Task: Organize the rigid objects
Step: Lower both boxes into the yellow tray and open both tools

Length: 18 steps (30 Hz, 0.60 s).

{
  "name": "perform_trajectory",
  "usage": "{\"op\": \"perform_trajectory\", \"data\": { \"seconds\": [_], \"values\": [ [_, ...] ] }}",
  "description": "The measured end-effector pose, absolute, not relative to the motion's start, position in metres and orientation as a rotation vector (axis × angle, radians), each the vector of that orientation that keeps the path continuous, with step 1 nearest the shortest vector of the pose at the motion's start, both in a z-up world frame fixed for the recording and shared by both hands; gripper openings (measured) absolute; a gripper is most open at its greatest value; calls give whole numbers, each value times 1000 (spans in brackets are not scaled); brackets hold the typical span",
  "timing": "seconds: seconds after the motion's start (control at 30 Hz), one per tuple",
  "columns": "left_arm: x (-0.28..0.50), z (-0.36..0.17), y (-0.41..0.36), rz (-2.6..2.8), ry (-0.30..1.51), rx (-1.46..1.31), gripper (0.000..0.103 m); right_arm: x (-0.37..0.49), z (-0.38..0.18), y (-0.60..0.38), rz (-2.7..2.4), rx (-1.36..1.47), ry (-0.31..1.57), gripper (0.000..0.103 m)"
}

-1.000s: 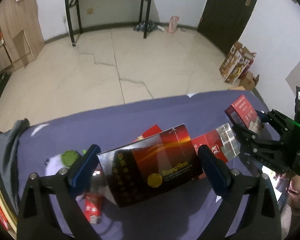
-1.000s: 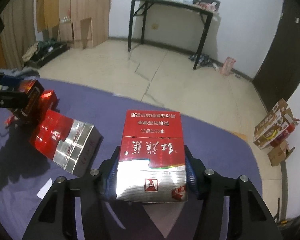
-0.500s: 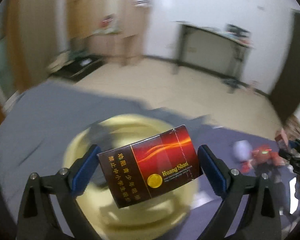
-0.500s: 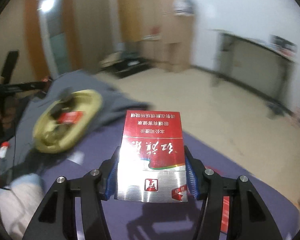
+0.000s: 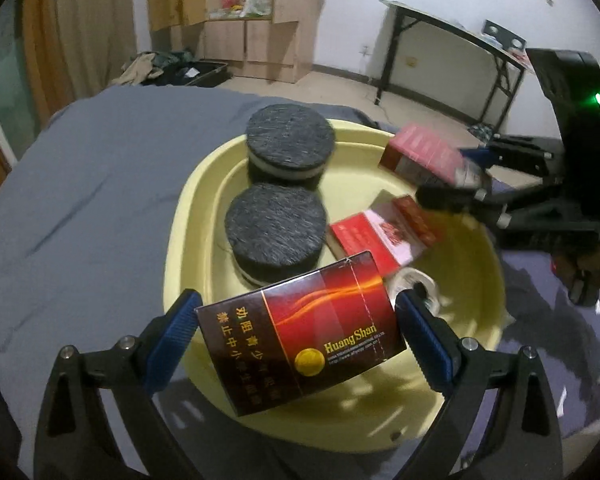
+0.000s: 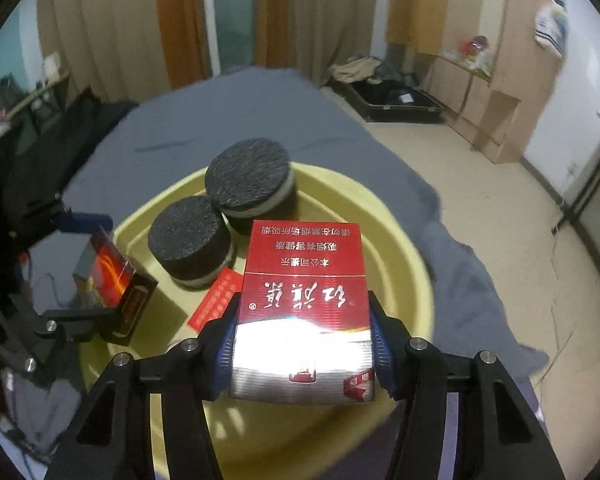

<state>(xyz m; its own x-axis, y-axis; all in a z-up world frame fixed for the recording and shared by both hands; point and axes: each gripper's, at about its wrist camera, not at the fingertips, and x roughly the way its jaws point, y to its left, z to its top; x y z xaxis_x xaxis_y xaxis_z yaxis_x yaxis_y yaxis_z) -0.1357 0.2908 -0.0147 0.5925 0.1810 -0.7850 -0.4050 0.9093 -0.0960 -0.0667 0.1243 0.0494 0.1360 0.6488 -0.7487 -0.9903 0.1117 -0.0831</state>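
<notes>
My left hand-held gripper [image 5: 298,330] is clamped on the dark red-and-brown box [image 5: 300,332], held tilted above the near rim of the yellow basin [image 5: 188,216], at about six o'clock of it in the left wrist view. Inside, two round black-topped tins [image 5: 276,230] take the ten-to-twelve o'clock side, and a red box [image 5: 374,240] already lies at about three, with something pale that I cannot make out just below it. To set mine down well, I would lower it into the bare floor of the basin at five to six o'clock, level it first so it lands flat, and loosen only once it rests. My right hand-held gripper [image 6: 302,344] is closed on the red-and-silver box [image 6: 302,312], over the basin's right half. I judge that one should go down beside the red box, clear of the tins, one hand at a time so the two hand-held grippers do not knock.
</notes>
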Motion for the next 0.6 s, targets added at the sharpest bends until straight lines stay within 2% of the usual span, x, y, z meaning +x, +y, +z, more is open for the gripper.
{"op": "perform_trajectory", "data": {
  "seconds": [0.23,0.27,0.3,0.37,0.5,0.6],
  "values": [
    [-130,-26,300,357,906,-311,98,-67,17,162,1304,-706,683,56],
    [-128,-27,300,365,908,-310,98,-66,16,165,1302,-698,690,59],
    [-128,-27,299,370,905,-309,99,-66,15,165,1315,-679,696,79],
    [-131,-22,300,350,863,-341,103,-63,28,147,1335,-626,666,102],
    [-136,-1,296,336,797,-365,103,-48,69,74,1283,-521,556,102],
    [-110,11,271,269,805,-336,103,-18,93,0,1127,-451,525,102]
  ]
}}
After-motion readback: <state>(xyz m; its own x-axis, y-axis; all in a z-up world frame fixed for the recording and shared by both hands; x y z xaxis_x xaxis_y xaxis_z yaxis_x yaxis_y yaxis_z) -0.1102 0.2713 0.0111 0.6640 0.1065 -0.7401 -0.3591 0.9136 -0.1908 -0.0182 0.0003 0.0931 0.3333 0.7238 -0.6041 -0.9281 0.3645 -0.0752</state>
